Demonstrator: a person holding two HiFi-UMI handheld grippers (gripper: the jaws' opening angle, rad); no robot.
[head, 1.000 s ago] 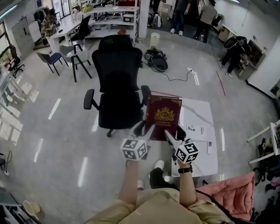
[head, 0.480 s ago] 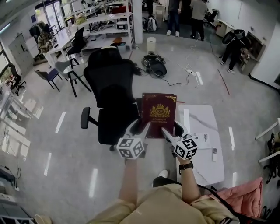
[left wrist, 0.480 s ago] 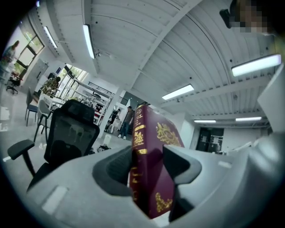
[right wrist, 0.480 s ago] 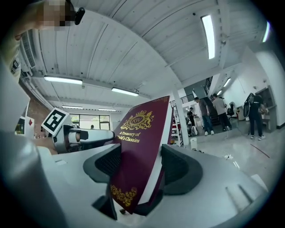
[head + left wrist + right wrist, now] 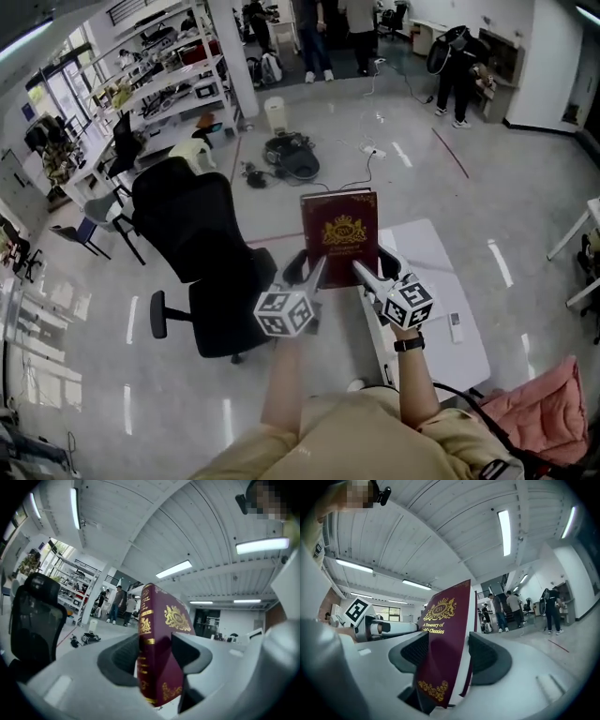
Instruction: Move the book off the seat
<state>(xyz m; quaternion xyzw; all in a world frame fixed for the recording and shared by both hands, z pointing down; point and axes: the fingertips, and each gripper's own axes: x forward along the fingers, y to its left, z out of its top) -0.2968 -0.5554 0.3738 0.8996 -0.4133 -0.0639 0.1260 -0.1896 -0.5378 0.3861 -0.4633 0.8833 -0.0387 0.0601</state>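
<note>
A maroon hardback book [image 5: 340, 234] with gold print stands upright in the air, held by its lower corners. My left gripper [image 5: 310, 272] is shut on the spine-side corner, and the spine [image 5: 146, 653] fills the gap between its pads. My right gripper [image 5: 372, 273] grips the other lower corner; its jaws are closing with the book's cover [image 5: 440, 648] between them, the pads against it. The black office chair [image 5: 202, 253] stands to the left of the book, and nothing lies on the part of its seat [image 5: 230, 314] that shows.
A low white table [image 5: 441, 281] with papers and a small remote [image 5: 455, 327] sits right of the book. A pink jacket [image 5: 539, 403] lies at the lower right. Cables and a bag [image 5: 291, 155] lie on the floor behind, and people stand at the back.
The view has swung right, so the chair has slid further left. Both grippers still carry the book, now clear of the chair and beside the white table's near edge.
</note>
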